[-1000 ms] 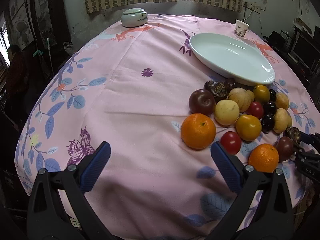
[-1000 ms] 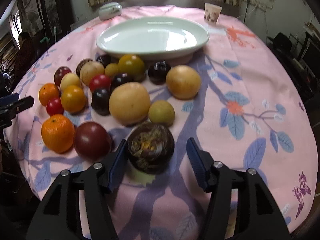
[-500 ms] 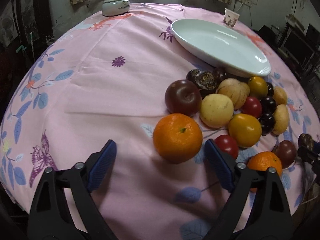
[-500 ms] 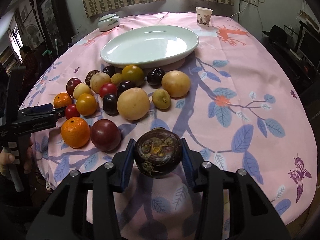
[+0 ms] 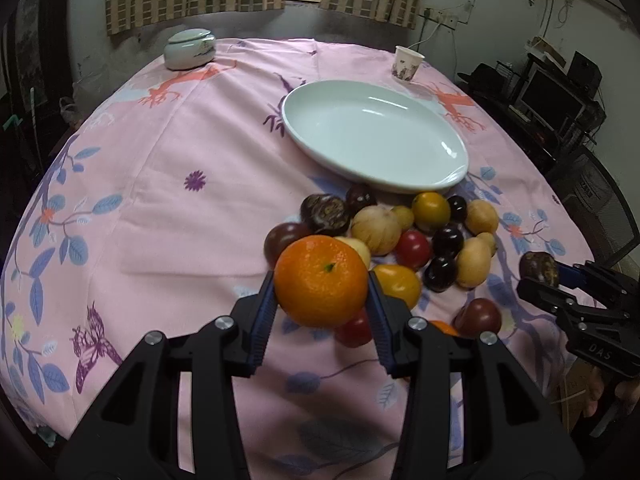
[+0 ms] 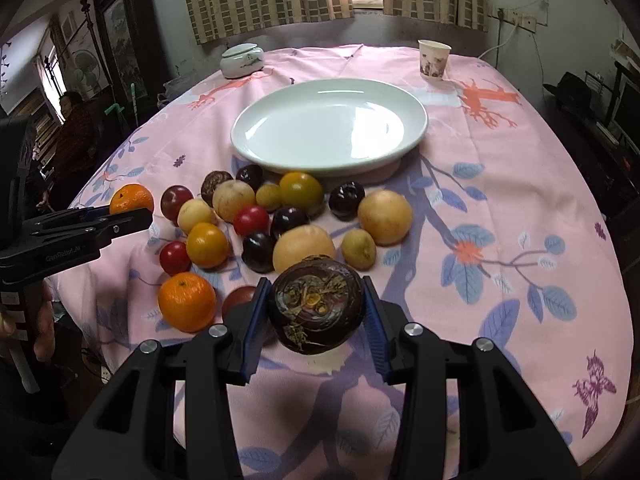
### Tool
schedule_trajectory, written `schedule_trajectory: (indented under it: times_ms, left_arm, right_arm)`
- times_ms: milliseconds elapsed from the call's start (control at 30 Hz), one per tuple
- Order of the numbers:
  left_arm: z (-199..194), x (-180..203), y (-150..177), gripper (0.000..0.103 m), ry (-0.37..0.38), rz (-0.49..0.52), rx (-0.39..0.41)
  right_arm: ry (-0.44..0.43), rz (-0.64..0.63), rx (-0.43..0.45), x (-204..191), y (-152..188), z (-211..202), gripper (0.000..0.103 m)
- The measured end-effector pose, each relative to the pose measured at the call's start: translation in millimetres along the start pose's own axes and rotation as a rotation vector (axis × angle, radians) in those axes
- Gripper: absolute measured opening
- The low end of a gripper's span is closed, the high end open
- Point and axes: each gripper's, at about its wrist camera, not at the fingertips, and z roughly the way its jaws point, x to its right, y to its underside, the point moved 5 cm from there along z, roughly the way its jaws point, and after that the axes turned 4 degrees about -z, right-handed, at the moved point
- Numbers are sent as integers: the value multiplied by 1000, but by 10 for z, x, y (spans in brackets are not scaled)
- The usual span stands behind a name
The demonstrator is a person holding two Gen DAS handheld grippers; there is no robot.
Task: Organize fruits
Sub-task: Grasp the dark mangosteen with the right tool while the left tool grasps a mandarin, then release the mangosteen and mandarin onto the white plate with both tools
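Above pink tablecloth [image 5: 160, 208], left gripper [image 5: 321, 286] clamps orange [image 5: 320, 280].

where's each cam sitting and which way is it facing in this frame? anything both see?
Left wrist: behind the left gripper, angled down across the table; its jaws, which have just been closing, clamp an orange. The right gripper enters at right.
Right wrist: behind the right gripper, angled down toward the window; jaws clamp a dark round fruit. The left gripper and a hand show at left.
Shared: white plate, fruit pile, paper cup, lidded jar.
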Motion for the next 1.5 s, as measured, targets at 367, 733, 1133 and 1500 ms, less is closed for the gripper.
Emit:
schedule_trajectory:
  times_ms: [367, 733, 1133, 1500]
  left_arm:
    - [673, 396, -1476, 44, 19, 82, -21]
    - [2118, 270, -2194, 44, -41, -14, -182]
    - [1434, 287, -2400, 79, -14, -27, -41]
    - [-70, 184, -1228, 99, -89, 66, 161]
  right_arm:
    - [-86, -94, 39, 367, -1439, 575, 45]
    - [-100, -129, -154, 812, -2112, 1991, 45]
    - [-47, -158, -107, 727, -2158, 1618, 68]
    - [-72, -87, -40, 284, -1231, 225, 98]
